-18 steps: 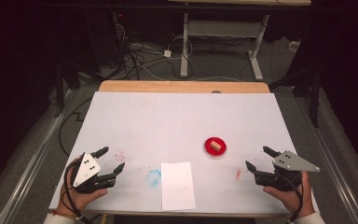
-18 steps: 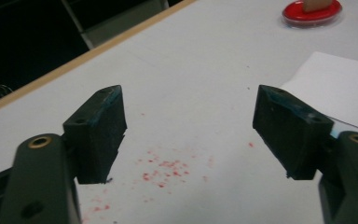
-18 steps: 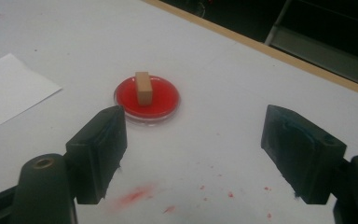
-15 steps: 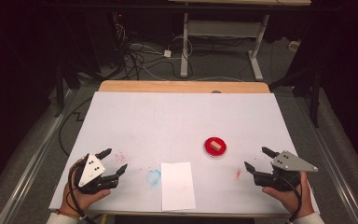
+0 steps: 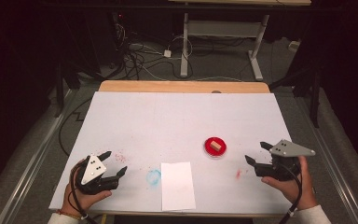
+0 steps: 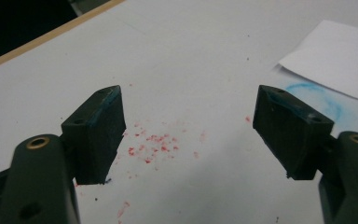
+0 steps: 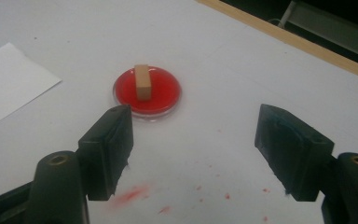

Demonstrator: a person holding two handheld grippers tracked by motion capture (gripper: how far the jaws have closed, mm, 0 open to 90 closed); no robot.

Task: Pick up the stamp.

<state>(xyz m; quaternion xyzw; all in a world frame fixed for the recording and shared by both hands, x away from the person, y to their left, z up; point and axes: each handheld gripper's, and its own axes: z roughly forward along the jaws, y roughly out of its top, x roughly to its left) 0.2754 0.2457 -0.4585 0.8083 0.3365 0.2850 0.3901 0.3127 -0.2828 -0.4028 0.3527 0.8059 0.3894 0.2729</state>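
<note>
Right tool (image 5: pixel 255 154) jaws wide and empty, left tool (image 5: pixel 113 162) likewise, wooden block (image 7: pixel 142 81) on red dish (image 7: pixel 164 95), no legible writing.

- block (image 7: pixel 142 81): small tan wooden piece, upright on its end, in the middle of the dish
- dish (image 7: pixel 168 95): round, shallow, red inside, clear rim, flat on white surface (image 5: pixel 168 121), right of paper sheet (image 5: pixel 177 185)

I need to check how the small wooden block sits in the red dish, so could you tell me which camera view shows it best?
The right gripper view: the wooden block stands upright in the middle of the red dish, close and sharp. In the high view the block is a small tan speck. The left gripper view looks at the sheet of paper and red specks instead.
</note>
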